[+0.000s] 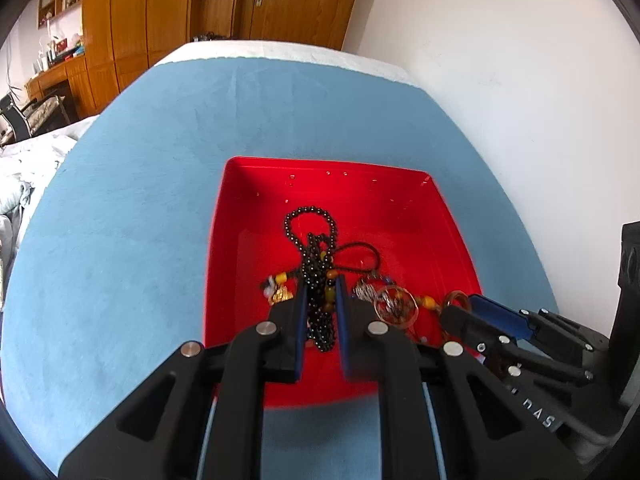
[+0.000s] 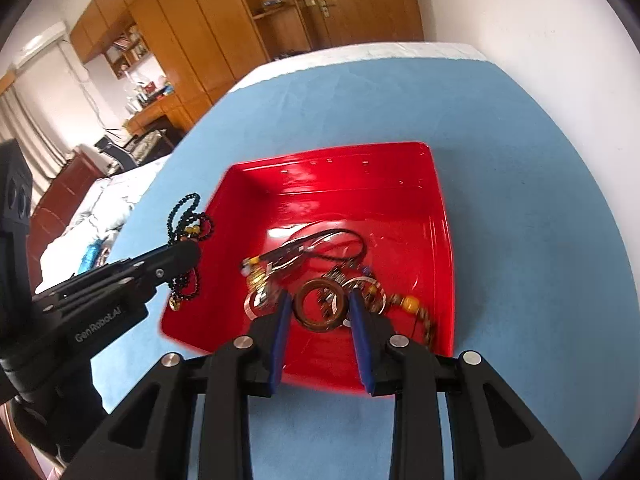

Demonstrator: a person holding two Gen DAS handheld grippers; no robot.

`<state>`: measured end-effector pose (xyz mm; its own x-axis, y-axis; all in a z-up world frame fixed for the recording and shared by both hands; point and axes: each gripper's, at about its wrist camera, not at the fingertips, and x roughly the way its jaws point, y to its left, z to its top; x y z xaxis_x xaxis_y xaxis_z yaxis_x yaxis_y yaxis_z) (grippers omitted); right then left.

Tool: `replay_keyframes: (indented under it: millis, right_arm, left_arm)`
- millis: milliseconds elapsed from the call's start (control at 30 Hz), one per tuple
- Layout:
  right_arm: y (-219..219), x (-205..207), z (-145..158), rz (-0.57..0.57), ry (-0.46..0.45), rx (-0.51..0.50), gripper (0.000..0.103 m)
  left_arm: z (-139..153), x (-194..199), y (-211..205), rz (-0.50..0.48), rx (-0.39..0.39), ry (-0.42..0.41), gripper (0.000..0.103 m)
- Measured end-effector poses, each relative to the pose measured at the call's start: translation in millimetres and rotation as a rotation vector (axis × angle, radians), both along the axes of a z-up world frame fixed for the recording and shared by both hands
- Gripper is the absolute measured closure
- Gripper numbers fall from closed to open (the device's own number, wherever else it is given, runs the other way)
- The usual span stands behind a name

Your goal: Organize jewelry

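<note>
A red tray sits on a blue cloth and holds a tangle of jewelry. My left gripper is shut on a black bead necklace with yellow beads, held above the tray's left edge; it dangles from the left gripper in the right wrist view as the black bead necklace. My right gripper holds a brown wooden ring between its fingers over the tray's near side. A silver pendant, amber beads and a black cord lie in the tray.
The blue cloth covers a table with a white far edge. A white wall stands at the right. Wooden cupboards and a bed with white bedding lie beyond at the left.
</note>
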<state>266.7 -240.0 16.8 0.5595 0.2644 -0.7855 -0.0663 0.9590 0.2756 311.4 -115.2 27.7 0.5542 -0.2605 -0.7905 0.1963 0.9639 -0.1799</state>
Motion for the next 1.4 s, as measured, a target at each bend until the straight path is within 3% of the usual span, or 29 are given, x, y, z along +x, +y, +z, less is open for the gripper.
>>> replay_keyframes:
  millis: [333,467,567,767,833,933,1000,1100,1300,1400]
  right_arm:
    - [-4.5,46.2,-40.4,-0.002,0.064,-0.017,0.073]
    - [-4.6,51.7,-43.5,-0.007,0.041,-0.042,0.072]
    - [-6.6,50.0,-41.9,-0.009,0.026,-0.041,0.072]
    - [-14.9,41.7,-29.2,-0.017,-0.004,-0.017,0.071]
    - [-15.4,36.8,-23.6,-0.02,-0.017,-0.022,0.067]
    - [-16.1,28.1,-17.2,-0.016,-0.023,-0.026,0.062]
    - [-16.1,21.2,-13.1,-0.017,-0.026,-0.032,0.057]
    - [-16.5,12.1,-8.9,-0.019,-0.023,-0.038,0.053]
    - [-17.5,-10.6,1.9,-0.02,-0.048,-0.059,0.027]
    - [-18.8,-20.0,5.8,-0.013,-0.058,-0.056,0.025]
  left_arm:
    - [-44.7,49.4,-13.8,0.004,0.027,0.106,0.088]
    - [-48.8,57.9,-13.3,0.004,0.021,0.117,0.071]
    - [-45.2,55.2,-13.7,0.005,0.033,0.096,0.07]
    - [-30.7,43.1,-7.6,0.015,0.033,0.071,0.056]
    - [-22.5,37.1,-5.3,0.017,0.032,0.048,0.041]
    - [-12.5,25.9,-1.0,0.023,0.052,0.021,0.036]
    - [-8.0,17.5,3.5,0.021,0.05,0.019,0.027]
    - [-2.1,5.4,10.1,0.032,0.067,0.008,0.023]
    - [7.9,-21.0,28.0,0.064,0.091,-0.025,0.012]
    - [11.3,-32.1,35.6,0.071,0.098,-0.029,0.01]
